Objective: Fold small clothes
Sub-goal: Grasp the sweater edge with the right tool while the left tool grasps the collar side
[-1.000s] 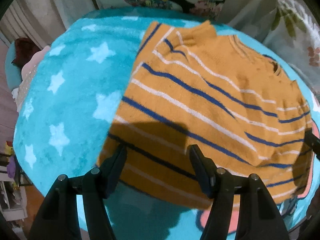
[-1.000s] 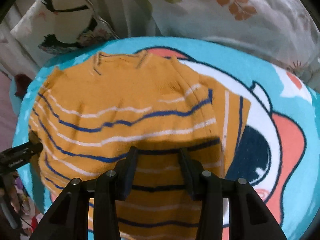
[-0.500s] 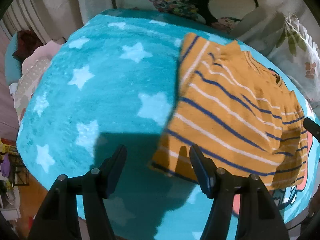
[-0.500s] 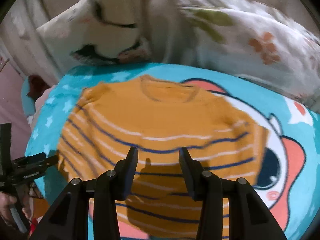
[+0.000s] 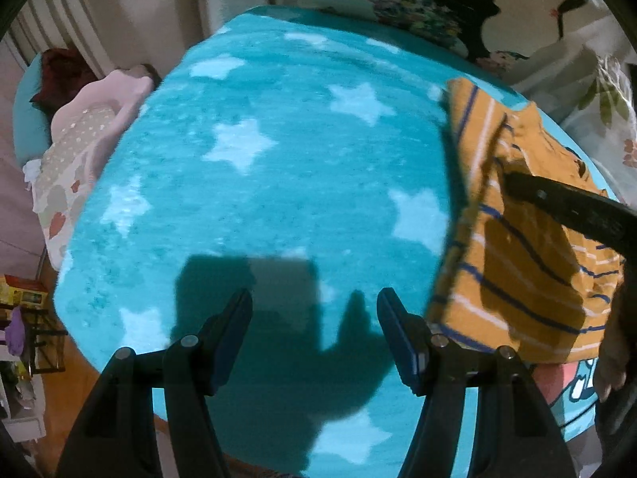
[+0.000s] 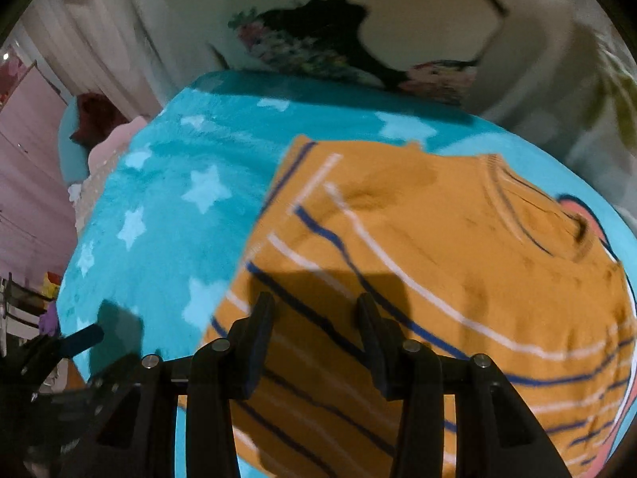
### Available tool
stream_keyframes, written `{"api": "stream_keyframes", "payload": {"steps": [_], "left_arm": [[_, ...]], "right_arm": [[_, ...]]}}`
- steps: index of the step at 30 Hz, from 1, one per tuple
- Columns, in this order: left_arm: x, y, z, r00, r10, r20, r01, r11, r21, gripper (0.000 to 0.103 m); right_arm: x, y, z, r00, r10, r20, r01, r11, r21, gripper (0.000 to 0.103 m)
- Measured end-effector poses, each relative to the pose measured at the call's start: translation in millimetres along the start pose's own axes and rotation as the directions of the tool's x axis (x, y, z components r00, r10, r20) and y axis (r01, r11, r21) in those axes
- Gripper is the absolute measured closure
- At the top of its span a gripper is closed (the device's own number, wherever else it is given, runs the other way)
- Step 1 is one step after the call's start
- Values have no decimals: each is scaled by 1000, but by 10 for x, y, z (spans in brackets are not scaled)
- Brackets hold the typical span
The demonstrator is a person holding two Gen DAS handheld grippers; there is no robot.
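An orange sweater (image 6: 438, 263) with blue and white stripes lies folded on a turquoise star blanket (image 5: 278, 183). In the left wrist view the sweater (image 5: 513, 263) sits at the right edge. My left gripper (image 5: 314, 318) hangs open above bare blanket, left of the sweater, with nothing between its fingers. My right gripper (image 6: 314, 318) is open above the sweater's lower left part, holding nothing. One black finger of the right gripper (image 5: 565, 203) reaches over the sweater in the left wrist view. The left gripper's blue-padded tip (image 6: 79, 338) shows at the lower left of the right wrist view.
Floral bedding (image 5: 458, 12) is heaped behind the blanket. A pink spotted cushion (image 5: 79, 139) and a dark red one (image 5: 63, 75) lie off the blanket's left edge. A cartoon print (image 5: 573, 386) shows by the sweater's near edge. Wooden floor (image 5: 79, 366) lies below the left edge.
Both grippers have swept left across the blanket. The left one has gone from over the sweater's hem to bare blanket. The right one has gone from the sweater's right part to its left part.
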State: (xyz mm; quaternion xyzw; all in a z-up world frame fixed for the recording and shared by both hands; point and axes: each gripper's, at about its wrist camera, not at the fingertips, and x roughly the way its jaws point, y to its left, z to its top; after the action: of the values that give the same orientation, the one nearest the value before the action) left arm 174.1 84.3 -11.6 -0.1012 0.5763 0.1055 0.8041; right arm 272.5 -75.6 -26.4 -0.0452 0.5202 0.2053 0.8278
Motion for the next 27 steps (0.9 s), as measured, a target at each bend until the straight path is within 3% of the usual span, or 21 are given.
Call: {"api": "stream_keyframes", "payload": {"steps": [4,15,27], "left_arm": [[-21,116,-5,1000,22,11,-22,1000,-3,39],[-40,149,25,999,22,29,-22,1000,9,39],[-108,-48,49,999,4,48,-7,998,61,39]], "right_arm": [[260,97,90,999,-40,-31,40,999,-1,53],[321,104,105,998,-58,-32,58,998,15,48],[-12,-46,-38,998,-70,10,69,995,75,47]]}}
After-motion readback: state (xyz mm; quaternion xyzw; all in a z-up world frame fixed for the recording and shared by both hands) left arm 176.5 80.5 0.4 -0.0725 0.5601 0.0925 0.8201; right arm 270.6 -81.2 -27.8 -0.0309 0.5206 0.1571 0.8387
